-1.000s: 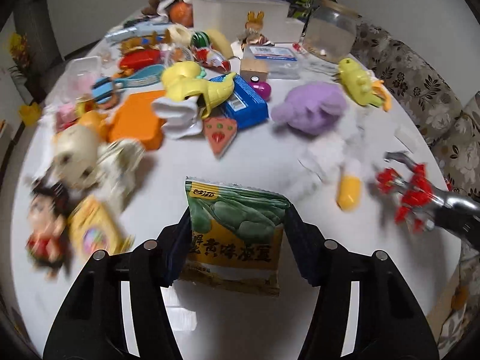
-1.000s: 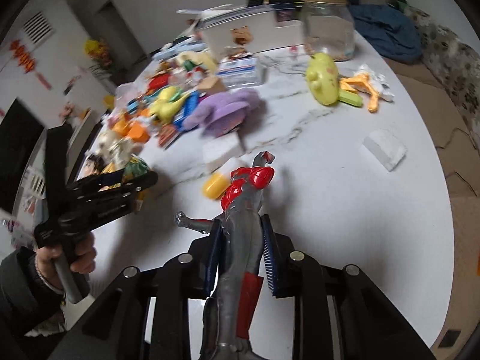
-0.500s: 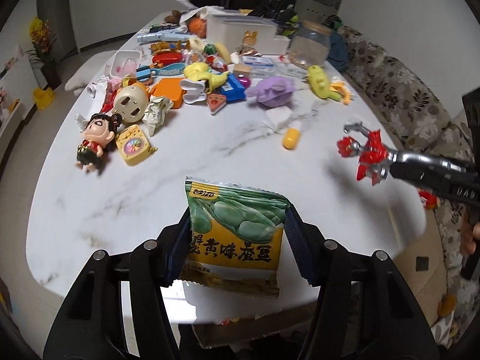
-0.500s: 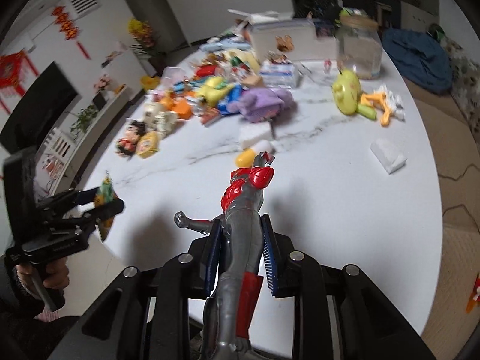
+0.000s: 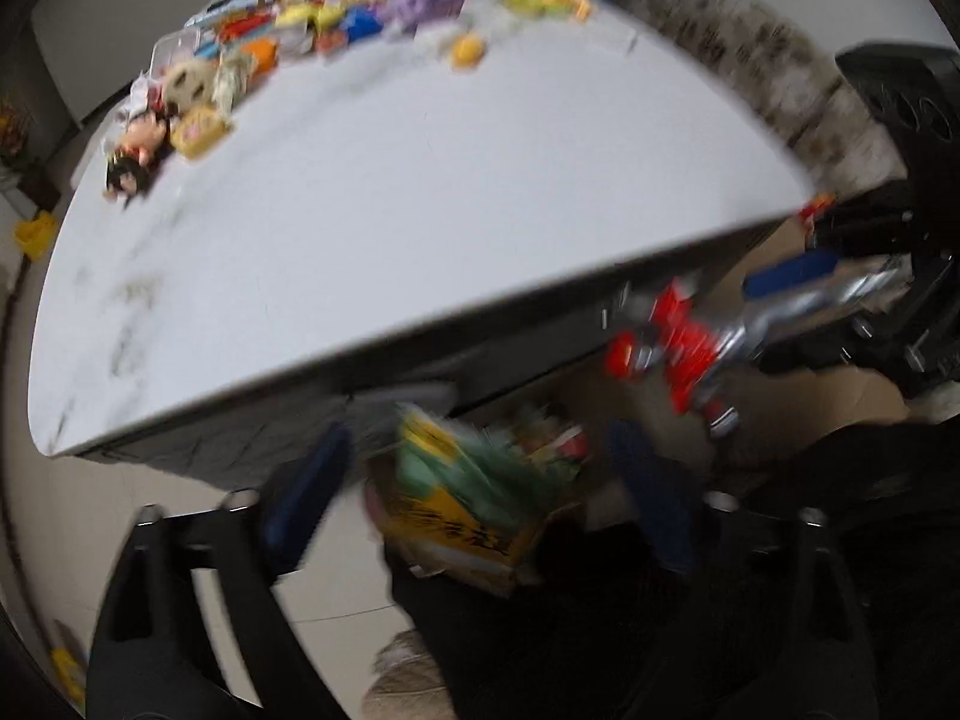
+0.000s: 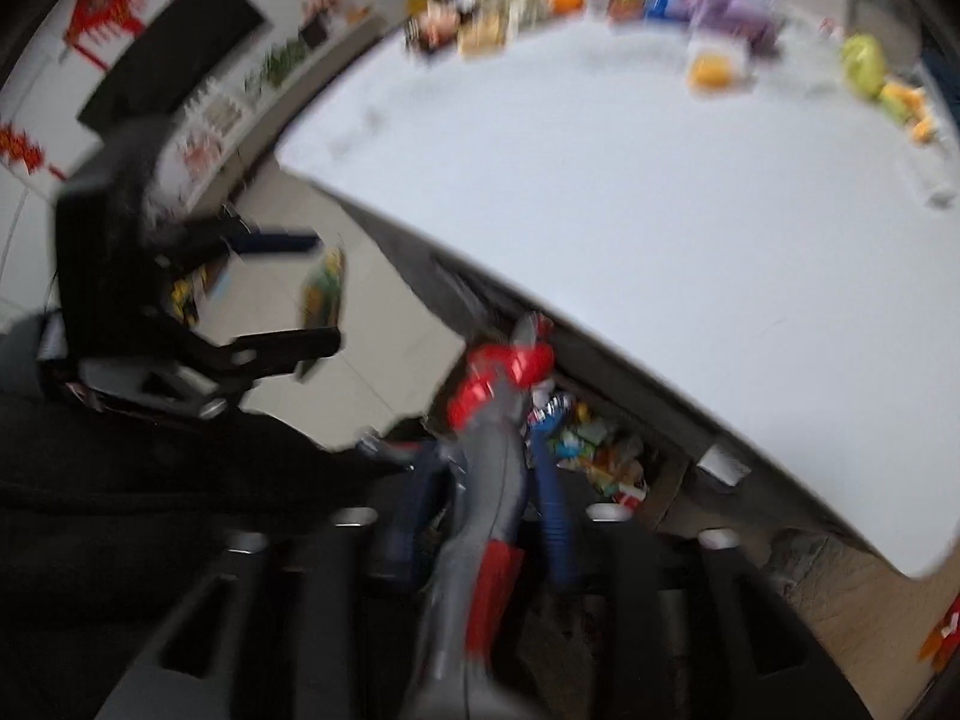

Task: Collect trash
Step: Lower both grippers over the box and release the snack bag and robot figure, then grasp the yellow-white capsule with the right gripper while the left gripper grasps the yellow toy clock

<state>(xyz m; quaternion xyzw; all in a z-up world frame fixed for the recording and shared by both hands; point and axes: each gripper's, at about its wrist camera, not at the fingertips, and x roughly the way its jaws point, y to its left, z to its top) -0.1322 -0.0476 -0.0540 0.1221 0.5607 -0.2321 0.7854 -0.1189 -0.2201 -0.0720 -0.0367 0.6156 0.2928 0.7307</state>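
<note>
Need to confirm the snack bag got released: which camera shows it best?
Left wrist view: the snack bag fills the centre, loose between the open left gripper, though blurred. The right wrist view shows it only as a small edge-on smear.

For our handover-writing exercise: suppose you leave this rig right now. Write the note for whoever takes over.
Left tongs: open, green-and-yellow foil snack bag loose between them, past the white marble table's edge, near the brown cardboard box.
Right tongs: shut on red-and-silver plastic hero figure, also off the table.
Done: bag brought to box.
Left: confirm it lands inside; table clutter too blurred to sort.
</note>
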